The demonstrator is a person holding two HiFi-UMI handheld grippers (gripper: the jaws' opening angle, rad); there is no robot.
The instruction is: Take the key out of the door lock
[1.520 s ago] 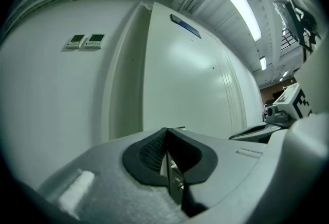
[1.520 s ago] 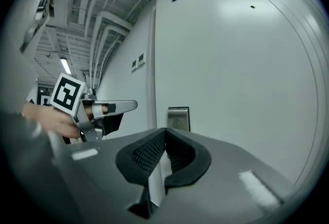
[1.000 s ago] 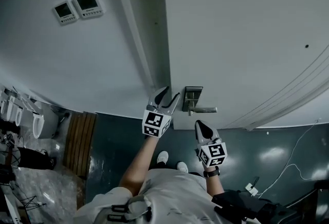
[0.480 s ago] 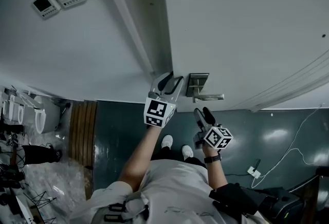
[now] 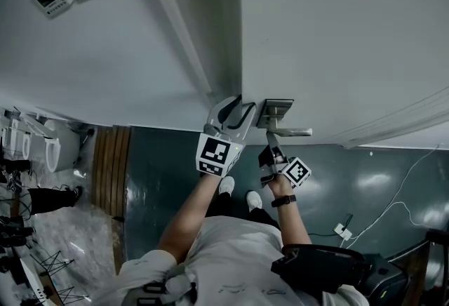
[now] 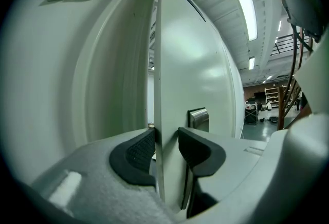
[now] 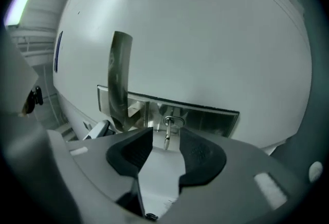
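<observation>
Two grippers work the door point(image 5: 337, 31). Our left gripper point(image 6: 167, 148) has just been closing and now clamps the door's free edge, steadying it. Our right gripper point(image 7: 165, 151) has rolled over and come in to the lock plate point(image 7: 205, 117) since a second ago. Its jaws have just been closing, with the key point(image 7: 167, 130) between the pads point(image 7: 200, 153) but not yet pinched. That key sits in the plate beside the handle point(image 7: 119, 74), near the door's edge. We judge the pinch comes next, then a straight pull.
</observation>
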